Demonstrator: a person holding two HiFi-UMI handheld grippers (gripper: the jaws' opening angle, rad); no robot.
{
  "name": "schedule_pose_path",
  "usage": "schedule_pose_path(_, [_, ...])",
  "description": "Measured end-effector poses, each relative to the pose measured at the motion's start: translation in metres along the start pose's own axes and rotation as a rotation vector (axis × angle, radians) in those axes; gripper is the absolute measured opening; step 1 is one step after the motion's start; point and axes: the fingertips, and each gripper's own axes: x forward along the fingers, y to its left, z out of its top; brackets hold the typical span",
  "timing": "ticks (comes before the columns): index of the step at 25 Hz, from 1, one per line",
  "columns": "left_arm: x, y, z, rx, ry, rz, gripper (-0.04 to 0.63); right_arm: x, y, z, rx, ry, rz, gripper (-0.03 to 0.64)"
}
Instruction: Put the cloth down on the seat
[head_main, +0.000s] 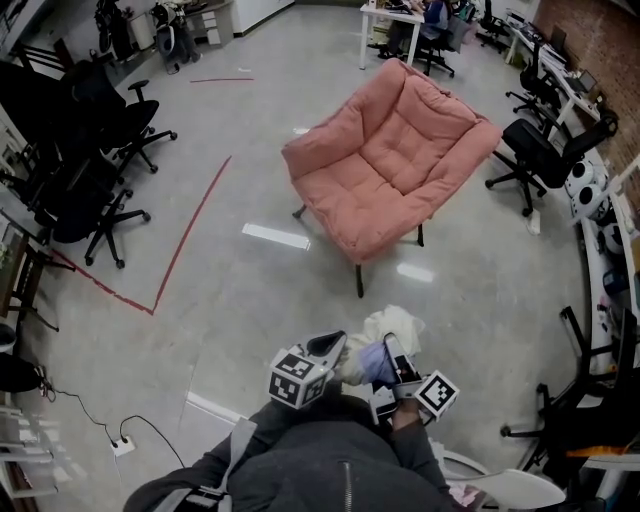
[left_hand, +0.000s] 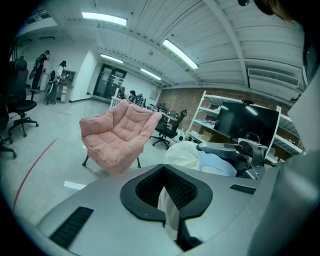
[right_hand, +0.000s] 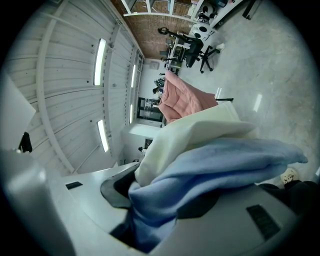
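Close in front of the person, the cloth (head_main: 388, 330), cream and pale blue, is bunched between both grippers, well short of the pink chair (head_main: 390, 165). The right gripper (right_hand: 150, 202) is clamped on its thick folds, and the left gripper (left_hand: 167, 200) pinches a thin white edge.

**Colour Reference**

The seat (head_main: 390, 165) is finished in pink; the cloth (head_main: 395, 325), in cream and light blue. Black-and-white square markers are borne by the left gripper (head_main: 338, 350) and right gripper (head_main: 392, 347). The grey floor (head_main: 250, 290) is marked with a red line (head_main: 190, 235) at left.
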Motion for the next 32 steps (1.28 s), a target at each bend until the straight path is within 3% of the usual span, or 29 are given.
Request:
schedule_pose_path(13, [0.0, 0.003, 0.001, -0.023, -0.007, 0.013, 0.008, 0.005, -0.001, 0.003, 0.006, 0.013, -0.002, 0.169])
schedule_pose_path(32, [0.078, 0.059, 0.065, -0.057, -0.006, -0.002, 0.006, 0.089, -0.008, 0.064, -0.043, 0.033, -0.025, 0.169])
